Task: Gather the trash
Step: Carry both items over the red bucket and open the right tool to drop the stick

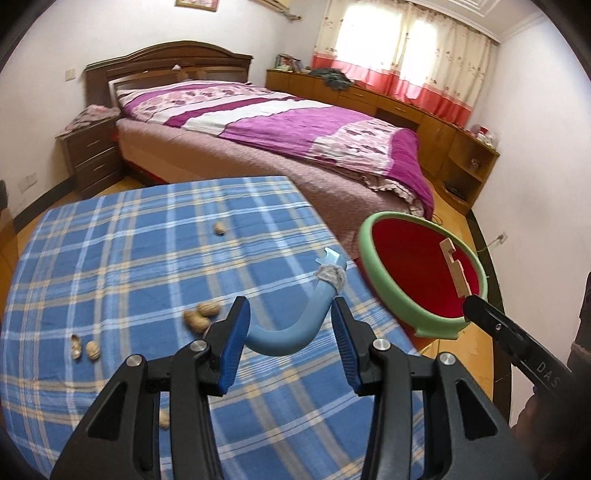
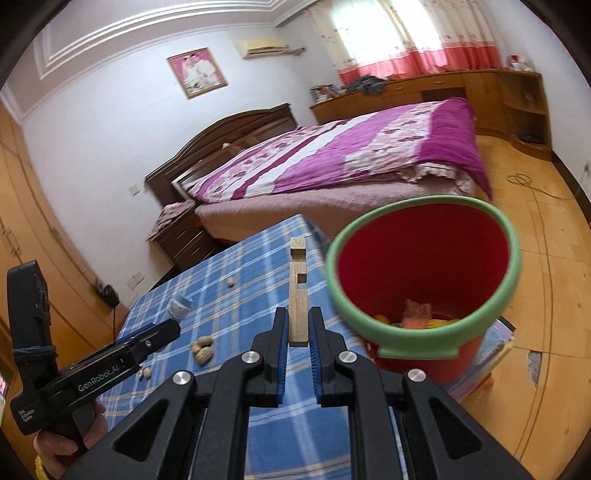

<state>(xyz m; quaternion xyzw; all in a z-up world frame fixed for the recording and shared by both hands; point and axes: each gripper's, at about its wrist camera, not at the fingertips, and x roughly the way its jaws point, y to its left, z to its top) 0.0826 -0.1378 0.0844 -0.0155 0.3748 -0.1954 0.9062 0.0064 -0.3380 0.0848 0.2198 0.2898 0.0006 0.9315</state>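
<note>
Your right gripper (image 2: 298, 341) pinches wooden piece (image 2: 297, 291) near bin (image 2: 424, 334); left gripper (image 1: 291, 343) clamps blue hook (image 1: 295, 332) — both undropped. Peanut shells (image 1: 201, 315) remain on table (image 1: 110, 240).

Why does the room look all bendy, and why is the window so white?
Both wrist views use a fisheye lens, so walls curve and the corners go black. In the left view, sunlight washes out the curtains. In the right view, the bucket rim looks a bit blurry, while the wooden piece in the right tongs stays sharp.

A home bedroom: a made bed (image 1: 280, 125) with wooden headboard (image 1: 166, 62), nightstand (image 1: 92, 155), curtained window (image 2: 406, 33) and framed portrait (image 2: 196, 72).
</note>
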